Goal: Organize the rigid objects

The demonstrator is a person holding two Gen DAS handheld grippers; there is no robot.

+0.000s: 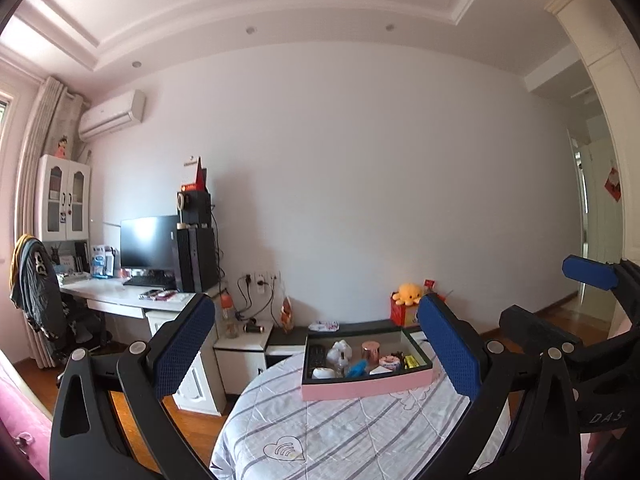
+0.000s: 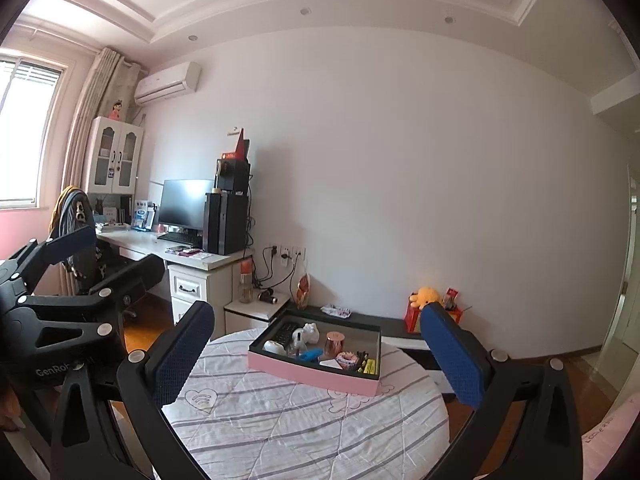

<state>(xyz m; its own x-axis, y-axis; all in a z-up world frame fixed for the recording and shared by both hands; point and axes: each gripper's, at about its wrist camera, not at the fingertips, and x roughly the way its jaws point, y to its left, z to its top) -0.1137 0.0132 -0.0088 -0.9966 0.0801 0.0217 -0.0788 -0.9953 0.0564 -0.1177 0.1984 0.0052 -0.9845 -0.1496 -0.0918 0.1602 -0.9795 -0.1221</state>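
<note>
Both spread grippers' fingers [image 1: 448, 344] well short of the pink tray [image 1: 366, 388].

The right gripper [image 2: 320, 356], with black arms and blue textured pads, is held wide apart above a round worktop [image 2: 280, 420] covered in a white quilted cloth with grey stripes. Nothing is held between its pads. On the far part of the worktop a shallow rectangular pink-walled tray with a dark rim [image 2: 312, 374] is set. Inside it are seen a black remote control [image 2: 285, 333], a white ceramic figurine [image 2: 310, 332], a copper-coloured metal cup [image 2: 334, 343], a blue plastic object [image 2: 311, 355] and yellow batteries [image 2: 370, 367]. At the left edge the left gripper [image 2: 108, 256] is seen, its black fingers spread.
</note>
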